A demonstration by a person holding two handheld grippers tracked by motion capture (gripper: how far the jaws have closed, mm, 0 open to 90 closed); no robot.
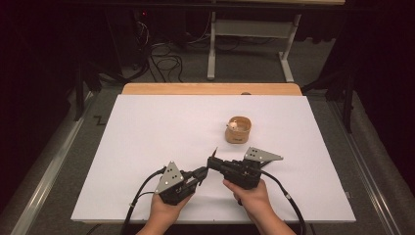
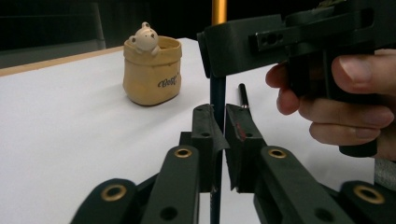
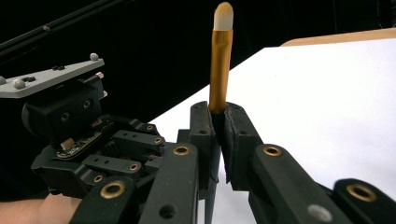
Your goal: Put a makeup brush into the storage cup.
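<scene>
A brush stands upright between both grippers: white bristle tip and gold ferrule on top, dark handle below. My left gripper is shut on the dark handle low down. My right gripper is shut on the brush just under the ferrule, above the left one. In the high view the two grippers meet tip to tip near the sheet's front middle, left gripper and right gripper, each held in a hand. A tan pouch-shaped pot with a small bear figure at its rim stands beyond them.
A white sheet covers the wooden table. A thin black stick lies on the sheet behind the jaws. Cables trail from both grippers off the front edge. Dark floor, cables and a table frame lie beyond.
</scene>
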